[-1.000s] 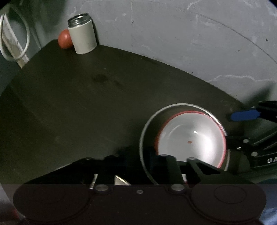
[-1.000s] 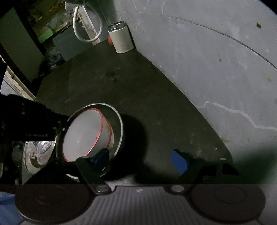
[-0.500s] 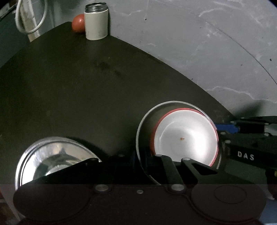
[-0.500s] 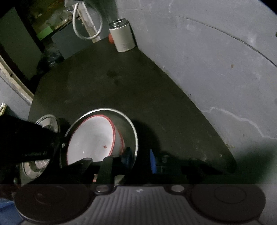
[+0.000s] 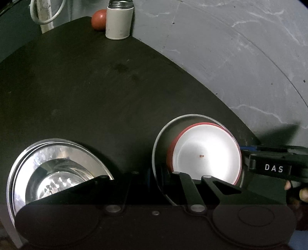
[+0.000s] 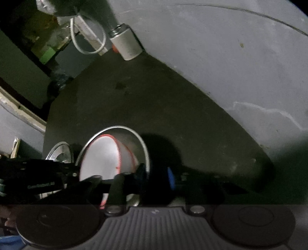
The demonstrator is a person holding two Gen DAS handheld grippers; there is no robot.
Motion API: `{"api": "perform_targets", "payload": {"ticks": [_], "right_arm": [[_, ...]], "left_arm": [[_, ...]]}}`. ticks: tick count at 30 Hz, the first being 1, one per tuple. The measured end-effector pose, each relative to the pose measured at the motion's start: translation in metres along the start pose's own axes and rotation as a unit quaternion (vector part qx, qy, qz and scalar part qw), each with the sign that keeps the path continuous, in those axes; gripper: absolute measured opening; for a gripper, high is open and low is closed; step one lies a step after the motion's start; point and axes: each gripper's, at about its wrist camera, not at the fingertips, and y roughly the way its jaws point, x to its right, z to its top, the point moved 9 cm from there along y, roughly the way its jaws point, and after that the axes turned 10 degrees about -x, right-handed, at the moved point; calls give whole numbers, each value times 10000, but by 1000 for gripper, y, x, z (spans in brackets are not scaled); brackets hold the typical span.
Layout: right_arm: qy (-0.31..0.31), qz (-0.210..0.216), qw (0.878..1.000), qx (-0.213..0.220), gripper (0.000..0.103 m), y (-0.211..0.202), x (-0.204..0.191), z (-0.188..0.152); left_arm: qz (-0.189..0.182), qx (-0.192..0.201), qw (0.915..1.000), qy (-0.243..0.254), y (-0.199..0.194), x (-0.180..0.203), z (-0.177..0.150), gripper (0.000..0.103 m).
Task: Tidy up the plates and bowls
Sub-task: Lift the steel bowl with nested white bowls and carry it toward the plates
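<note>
A steel plate (image 5: 192, 115) carries a white bowl with a red rim (image 5: 206, 153) and tilts over the dark table (image 5: 96, 86). My left gripper (image 5: 154, 175) is shut on the plate's left rim. In the right wrist view the same plate (image 6: 123, 127) and bowl (image 6: 104, 153) sit low and left. My right gripper (image 6: 156, 175) is shut on the plate's right rim, with one blue pad (image 6: 171, 178) on the outside. A stack of shiny steel dishes (image 5: 57, 153) lies to the left of the held plate.
A white canister (image 5: 119, 21) and a red ball-like thing (image 5: 99, 19) stand at the table's far corner against the grey wall (image 5: 231, 57). A white cable loop (image 5: 48, 11) hangs behind them. A person's fingers (image 5: 300, 192) show at the right edge.
My right gripper went from wide open to shut on the plate's right rim. Both cameras rose and drew back, and the steel dish stack came into the left wrist view.
</note>
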Motion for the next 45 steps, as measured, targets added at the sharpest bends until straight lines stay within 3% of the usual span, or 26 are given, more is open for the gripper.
{"api": "perform_targets", "payload": {"ticks": [1,29,45], "right_arm": [[-110,4,9999,12,12,0,-4,0],[50,-15,10000,-62,9,-13,-1,0],[280,47,9993,-251,15,-4,4,-6]], "left_arm": [[-2,10,10000,-9,-1,0,0,9],[-105,174,9997,-160,-11,-1,0,6],[-282,-115,9992,-272,2,-3,-5,9]]}}
